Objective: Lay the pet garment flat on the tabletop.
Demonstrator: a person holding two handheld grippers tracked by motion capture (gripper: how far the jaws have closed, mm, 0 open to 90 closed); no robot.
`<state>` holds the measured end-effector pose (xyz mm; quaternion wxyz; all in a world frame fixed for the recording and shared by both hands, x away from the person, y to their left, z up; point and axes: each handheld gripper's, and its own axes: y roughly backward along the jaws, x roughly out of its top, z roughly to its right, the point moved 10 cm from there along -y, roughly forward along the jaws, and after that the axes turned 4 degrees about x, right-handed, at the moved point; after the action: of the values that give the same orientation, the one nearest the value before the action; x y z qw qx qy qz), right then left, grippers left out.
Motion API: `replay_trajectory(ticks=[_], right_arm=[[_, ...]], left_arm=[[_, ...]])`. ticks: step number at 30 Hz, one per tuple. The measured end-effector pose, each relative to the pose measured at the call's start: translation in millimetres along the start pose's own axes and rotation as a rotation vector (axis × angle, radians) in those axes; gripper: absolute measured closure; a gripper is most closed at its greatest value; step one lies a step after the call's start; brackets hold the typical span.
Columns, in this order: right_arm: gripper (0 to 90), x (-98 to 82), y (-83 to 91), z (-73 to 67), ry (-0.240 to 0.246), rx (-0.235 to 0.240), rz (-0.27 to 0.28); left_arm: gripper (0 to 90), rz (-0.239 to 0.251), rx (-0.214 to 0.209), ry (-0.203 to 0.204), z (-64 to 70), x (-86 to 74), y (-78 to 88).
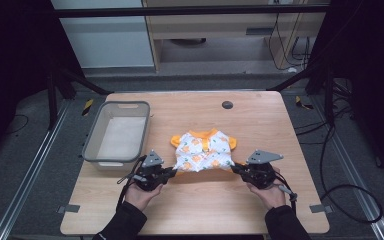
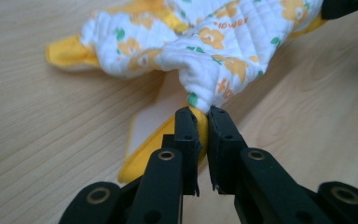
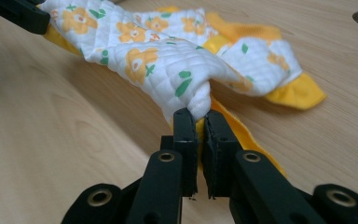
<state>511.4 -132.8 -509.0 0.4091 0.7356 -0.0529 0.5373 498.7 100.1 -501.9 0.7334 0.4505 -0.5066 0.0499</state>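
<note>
A small quilted baby shirt, white with orange flowers and orange trim, lies in the middle of the wooden table, collar toward the far side. My left gripper is shut on its near left hem corner, and the pinched cloth bunches above the jaws. My right gripper is shut on the near right hem corner, where the fabric lifts off the table. The orange hem trails under the right jaws. The hem edge stretches between both grippers, slightly raised.
A grey plastic bin stands on the table's left side, close to the left gripper. A dark round hole sits at the table's far edge. Cables lie on the floor to the right.
</note>
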Motion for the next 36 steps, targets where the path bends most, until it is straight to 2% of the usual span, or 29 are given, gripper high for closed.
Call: replay_trajectory(ticks=[4,6,8,11,15,17,18,20,23,26,28,31,36], right_arm=[[84.6,6.8,21.0,-15.4,-0.009,0.032,0.029],[84.5,10.3,27.8,-21.7,-0.015,0.048,0.036],[84.3,14.6,28.8,-23.1,-0.033,0.054,0.037],[83.2,18.3,15.0,-12.1,-0.082,0.023,0.004],[79.3,15.8,-19.9,14.9,-0.159,-0.048,-0.049],[77.6,11.6,-36.3,28.9,-0.167,-0.09,-0.062],[75.5,8.6,-43.1,34.5,-0.179,-0.11,-0.067],[72.7,4.1,-52.5,42.5,-0.173,-0.142,-0.068],[66.5,5.3,-52.8,44.2,-0.153,-0.163,-0.051],[60.4,13.5,-40.1,42.1,-0.12,-0.168,-0.009],[57.9,19.0,-28.5,39.9,-0.119,-0.159,0.023],[55.2,20.4,-12.1,36.5,-0.105,-0.147,0.05],[50.6,-0.7,2.0,31.7,-0.091,-0.128,0.016]], left_arm=[[83.2,0.033,-0.026,-0.016,14.9,5.7,23.0],[83.0,0.034,-0.038,-0.014,18.6,6.9,27.8],[82.7,0.029,-0.027,-0.003,15.6,9.8,25.8],[81.3,0.006,0.012,0.06,-0.8,13.6,8.4],[75.6,-0.025,0.1,0.146,-33.7,12.8,-23.4],[71.5,-0.027,0.118,0.186,-46.9,10.0,-35.5],[69.6,-0.034,0.126,0.198,-51.8,7.6,-40.0],[63.4,-0.036,0.135,0.208,-57.0,4.5,-44.3],[51.9,-0.011,0.137,0.184,-55.5,5.4,-38.8],[43.5,0.02,0.14,0.151,-52.2,8.6,-26.0],[40.4,0.036,0.14,0.13,-50.4,8.8,-16.5],[37.5,0.038,0.127,0.119,-47.3,3.2,-4.6],[37.6,0.01,0.128,0.087,-42.6,-15.3,3.7]])
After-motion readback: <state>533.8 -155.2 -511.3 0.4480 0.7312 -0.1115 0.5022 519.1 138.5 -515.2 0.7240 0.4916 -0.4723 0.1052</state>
